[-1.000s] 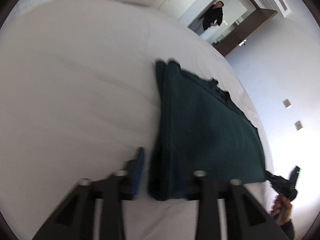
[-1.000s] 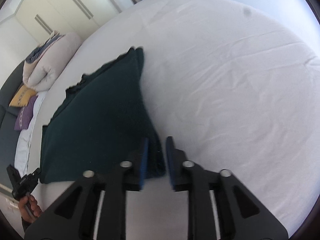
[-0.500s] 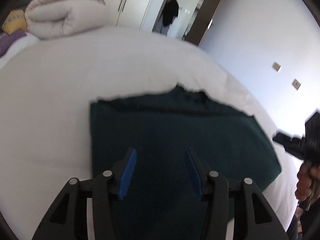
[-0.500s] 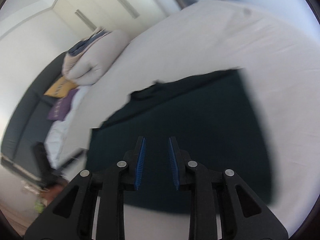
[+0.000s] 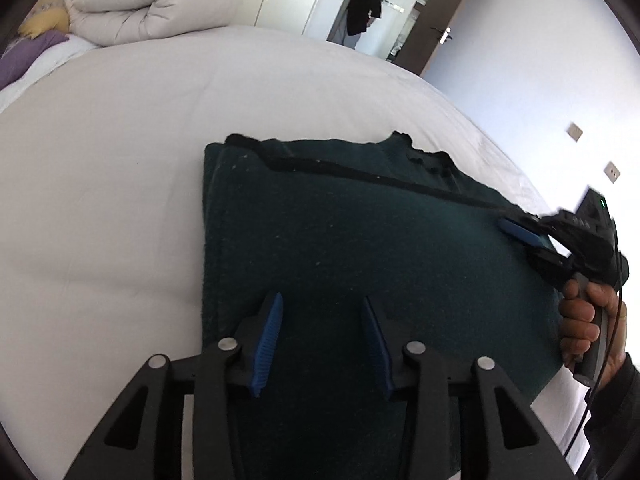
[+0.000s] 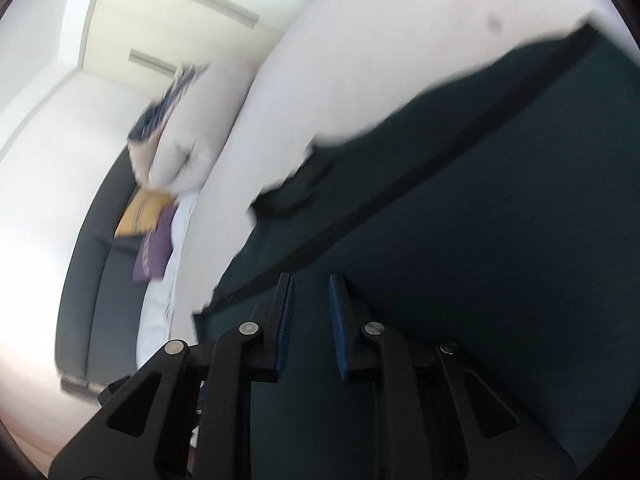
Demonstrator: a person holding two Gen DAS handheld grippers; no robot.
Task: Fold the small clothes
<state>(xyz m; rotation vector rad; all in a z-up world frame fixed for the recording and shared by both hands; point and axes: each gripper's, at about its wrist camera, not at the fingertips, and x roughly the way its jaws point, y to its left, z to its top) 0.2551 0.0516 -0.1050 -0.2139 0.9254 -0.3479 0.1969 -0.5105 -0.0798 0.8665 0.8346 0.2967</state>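
A dark green garment [image 5: 380, 240], folded into a flat rectangle, lies on the white bed [image 5: 120, 140]. My left gripper [image 5: 320, 300] hovers over its near edge. The jaws are apart and closing, with cloth below them and nothing pinched. My right gripper [image 5: 516, 232], held by a hand [image 5: 584, 320], reaches in over the garment's right end, along the dark fold line. In the blurred right wrist view, the right gripper [image 6: 312, 280] shows a narrow gap that is closing, just above the garment [image 6: 480, 220]. Its pads press on nothing.
A rolled beige duvet [image 5: 148, 4] sits at the bed's far left, beside a yellow pillow [image 5: 44, 20] and a purple pillow [image 5: 24, 56]. A person in black [image 5: 364, 4] stands in the far doorway. White sheet spreads left of the garment.
Both grippers swung from the garment's corner to above its surface. The right gripper moved in over the right end. Both jaw gaps narrowed.
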